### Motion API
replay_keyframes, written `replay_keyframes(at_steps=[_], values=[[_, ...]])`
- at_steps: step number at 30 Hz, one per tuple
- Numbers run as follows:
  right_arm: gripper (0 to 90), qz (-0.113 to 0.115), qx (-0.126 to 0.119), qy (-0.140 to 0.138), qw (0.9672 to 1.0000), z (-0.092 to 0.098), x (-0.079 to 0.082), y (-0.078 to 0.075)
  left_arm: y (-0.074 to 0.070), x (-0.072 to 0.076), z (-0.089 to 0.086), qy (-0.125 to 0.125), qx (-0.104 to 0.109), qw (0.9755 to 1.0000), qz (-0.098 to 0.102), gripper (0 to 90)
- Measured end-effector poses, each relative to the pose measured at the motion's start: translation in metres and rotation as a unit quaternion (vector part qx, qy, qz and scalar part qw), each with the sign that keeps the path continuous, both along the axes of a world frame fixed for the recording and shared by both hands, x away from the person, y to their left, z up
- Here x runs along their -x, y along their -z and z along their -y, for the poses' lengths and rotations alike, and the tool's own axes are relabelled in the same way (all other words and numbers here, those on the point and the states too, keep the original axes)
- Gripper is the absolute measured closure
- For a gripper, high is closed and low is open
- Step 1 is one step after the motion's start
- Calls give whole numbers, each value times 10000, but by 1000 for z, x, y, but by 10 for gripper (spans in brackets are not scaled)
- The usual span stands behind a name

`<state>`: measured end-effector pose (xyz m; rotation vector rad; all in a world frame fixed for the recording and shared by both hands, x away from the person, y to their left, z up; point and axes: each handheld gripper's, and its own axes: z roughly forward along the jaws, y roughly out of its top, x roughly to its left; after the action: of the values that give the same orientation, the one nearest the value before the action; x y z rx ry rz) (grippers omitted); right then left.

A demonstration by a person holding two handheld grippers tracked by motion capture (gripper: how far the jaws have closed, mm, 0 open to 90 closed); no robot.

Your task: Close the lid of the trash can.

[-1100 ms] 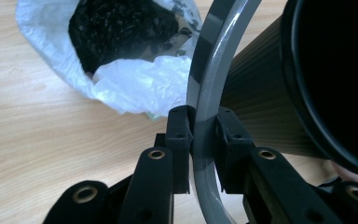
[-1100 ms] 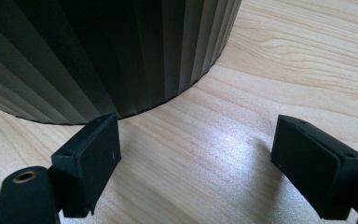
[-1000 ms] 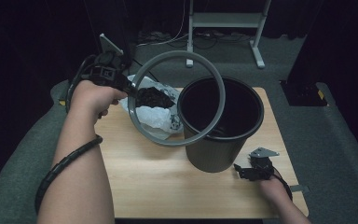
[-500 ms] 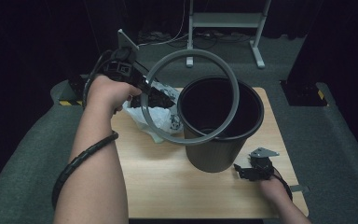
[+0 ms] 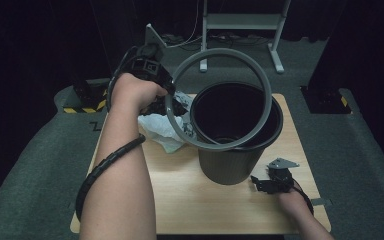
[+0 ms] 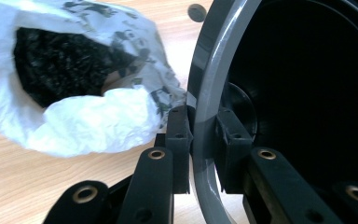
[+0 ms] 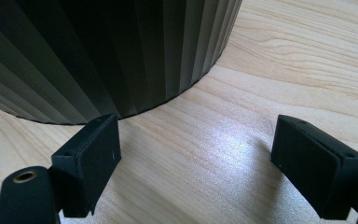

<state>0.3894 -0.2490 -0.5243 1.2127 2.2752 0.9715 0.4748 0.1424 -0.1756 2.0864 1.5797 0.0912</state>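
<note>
left gripper (image 5: pixel 167 92) clamped on grey ring (image 5: pixel 220 55) | right gripper (image 5: pixel 260 184) wide open, holding nothing | we level ring over bin (image 5: pixel 230 165) rim before lowering

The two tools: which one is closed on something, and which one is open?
The left tool is closed on the grey ring, held tilted above the black bin. The right tool rests open on the table beside the bin, holding nothing.

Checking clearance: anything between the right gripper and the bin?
Nothing: bare wooden table between the right gripper and the bin, per the right gripper view.
</note>
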Motion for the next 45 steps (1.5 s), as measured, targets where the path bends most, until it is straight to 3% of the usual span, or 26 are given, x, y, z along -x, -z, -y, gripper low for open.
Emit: replay_keyframes(at_steps=[6,19,45], values=[[154,-10,-12,4,10000,0,0,0,2,-7,17,70,20,10000,-16,771],[155,-8,-11,-13,10000,0,0,0,2,-14,36,138,15,9999,5,771],[155,-21,-17,-10,10000,0,1,0,21,-24,53,104,-189,9998,-28,766]])
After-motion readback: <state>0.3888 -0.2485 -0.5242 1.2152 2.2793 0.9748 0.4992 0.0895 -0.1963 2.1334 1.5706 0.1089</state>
